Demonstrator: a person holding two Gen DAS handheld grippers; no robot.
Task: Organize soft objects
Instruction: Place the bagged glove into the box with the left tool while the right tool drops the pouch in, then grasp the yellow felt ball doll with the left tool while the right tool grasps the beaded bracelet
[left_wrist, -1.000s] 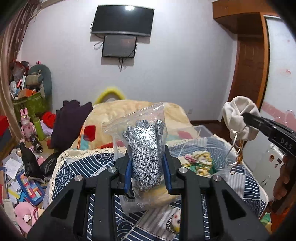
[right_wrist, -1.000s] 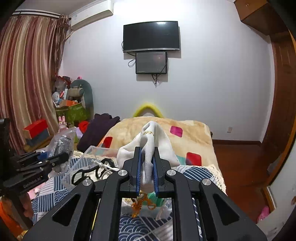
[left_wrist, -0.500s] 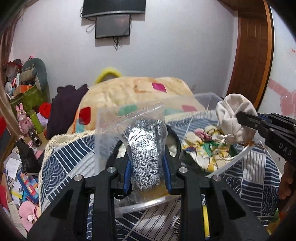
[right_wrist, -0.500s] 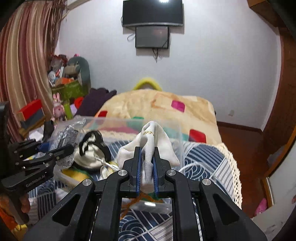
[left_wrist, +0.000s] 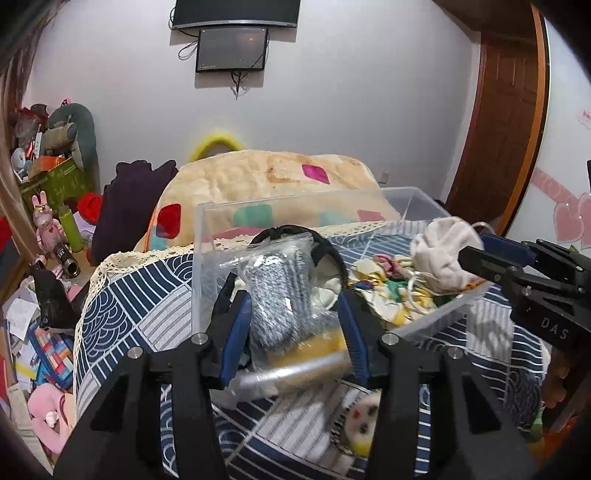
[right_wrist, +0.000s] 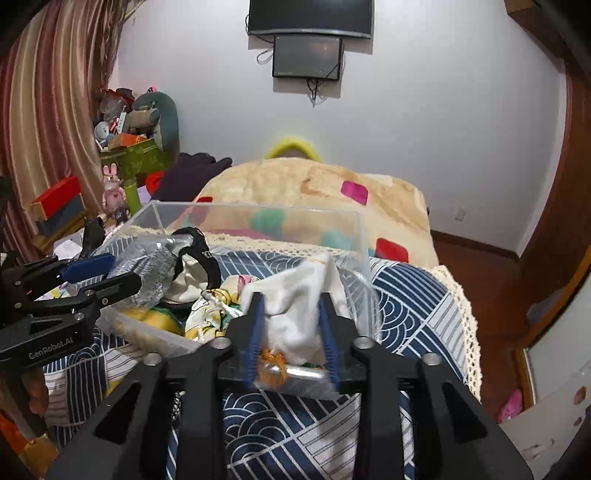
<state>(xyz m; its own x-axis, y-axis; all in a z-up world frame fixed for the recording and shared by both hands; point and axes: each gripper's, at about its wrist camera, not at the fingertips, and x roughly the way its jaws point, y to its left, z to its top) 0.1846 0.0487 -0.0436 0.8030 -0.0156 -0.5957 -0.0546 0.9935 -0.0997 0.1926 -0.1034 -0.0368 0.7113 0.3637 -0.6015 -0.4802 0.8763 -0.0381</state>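
The left tool (left_wrist: 293, 325) stands at lower centre of the left wrist view with its jaws spread; the plastic bag of grey knit gloves (left_wrist: 282, 295) sits between the blue pads (left_wrist: 236, 332), and whether either pad touches the bag cannot be told. The bag lies over the near left rim of the clear plastic box (left_wrist: 280, 206), which rests on the bed (left_wrist: 136, 295) with the blue patterned cover. The right tool (right_wrist: 291, 325) stands at lower centre of the right wrist view, jaws likewise spread, with the white cloth pouch (right_wrist: 295, 295) between its pads over the near right part of the box (right_wrist: 258, 214). An orange tassel (right_wrist: 271, 360) on the pouch shows at the near rim. Inside the box lie a floral cloth bag (right_wrist: 210, 314) and a cream item with a black band (right_wrist: 199, 258). In the left wrist view the right tool (left_wrist: 476, 254) enters from the right edge, beside the pouch (left_wrist: 443, 258).
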